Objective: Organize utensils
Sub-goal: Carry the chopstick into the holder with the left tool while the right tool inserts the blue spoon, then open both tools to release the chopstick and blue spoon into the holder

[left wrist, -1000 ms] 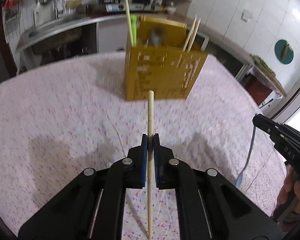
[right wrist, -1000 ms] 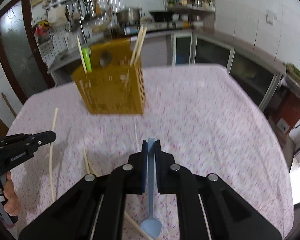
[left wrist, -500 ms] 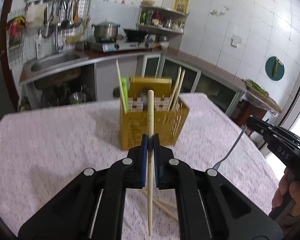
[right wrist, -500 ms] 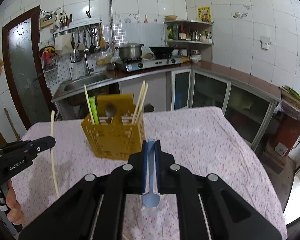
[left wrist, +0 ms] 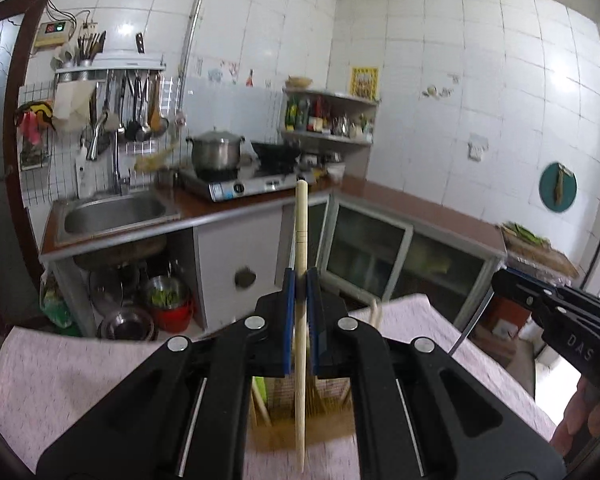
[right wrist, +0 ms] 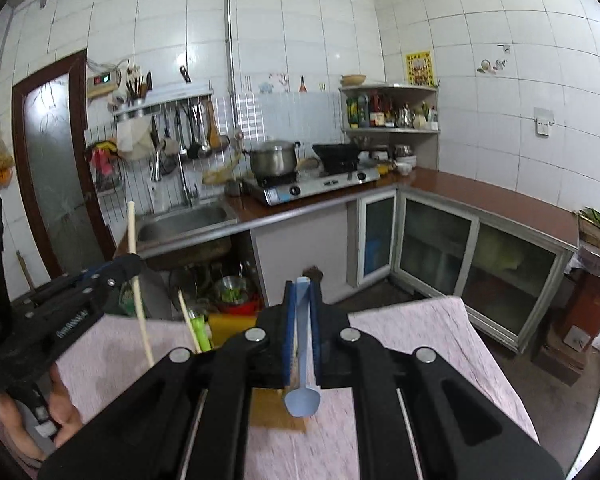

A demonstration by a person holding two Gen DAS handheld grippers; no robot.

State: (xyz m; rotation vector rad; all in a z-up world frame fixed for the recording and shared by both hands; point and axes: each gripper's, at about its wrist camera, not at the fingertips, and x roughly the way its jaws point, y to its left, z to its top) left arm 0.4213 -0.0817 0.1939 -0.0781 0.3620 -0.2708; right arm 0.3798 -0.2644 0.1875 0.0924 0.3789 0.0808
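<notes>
My left gripper is shut on a pale wooden chopstick, held upright; its lower tip hangs over the yellow utensil basket, mostly hidden behind my fingers. My right gripper is shut on a light blue spoon, bowl end down, above the same basket. The left gripper and its chopstick show at the left of the right wrist view. The right gripper shows at the right of the left wrist view. A green utensil and another chopstick stand in the basket.
The table carries a pink flowered cloth. Beyond it are a kitchen counter with a sink, a stove with a pot, glass-door cabinets and bowls on the floor under the sink.
Both grippers have risen and tilted up, so the basket has dropped from mid-view to below the fingers. The chopstick and the spoon stay gripped.
</notes>
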